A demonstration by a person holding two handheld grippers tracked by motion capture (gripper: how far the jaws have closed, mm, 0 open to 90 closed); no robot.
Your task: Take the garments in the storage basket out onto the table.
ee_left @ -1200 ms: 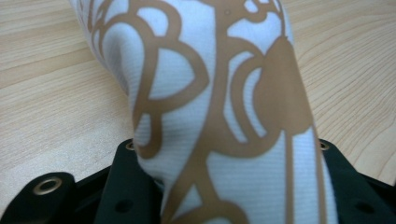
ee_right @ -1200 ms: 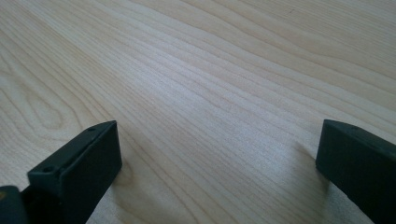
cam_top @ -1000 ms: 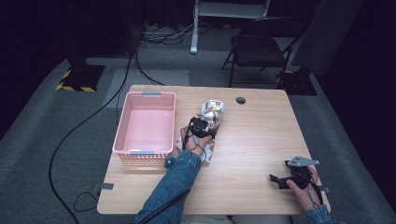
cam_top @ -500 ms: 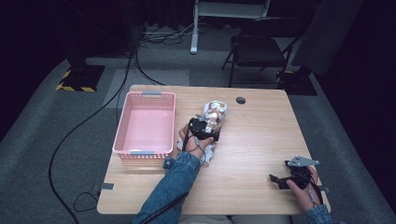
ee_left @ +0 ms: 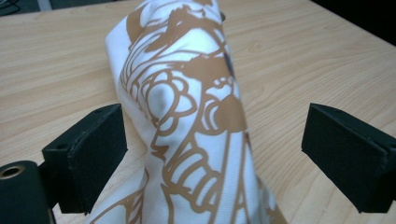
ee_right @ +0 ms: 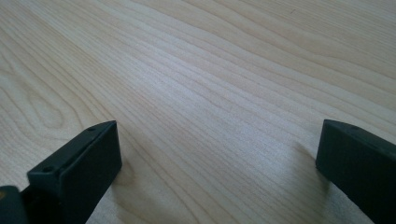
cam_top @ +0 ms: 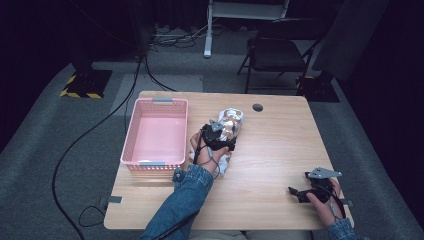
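Cloth (ee_left: 187,116), white with brown print, rises bunched between my left tool's (ee_left: 212,149) spread jaws, neither pad pinching it. I see it lying on the counter (cam_top: 280,150) just right of the pink basket (cam_top: 156,131). My right tool (ee_right: 217,168) rests released over bare wood.

Table: the light wooden table (cam_top: 270,165) fills the middle of the high view.
Basket: the pink plastic basket (cam_top: 156,133) sits left of centre on it.
Cloth: the white brown-printed cloth (cam_top: 231,126) lies just right of the basket.
Left gripper: the left gripper (cam_top: 218,137) is over the cloth.
Right gripper: the right gripper (cam_top: 300,192) is at lower right, well apart.
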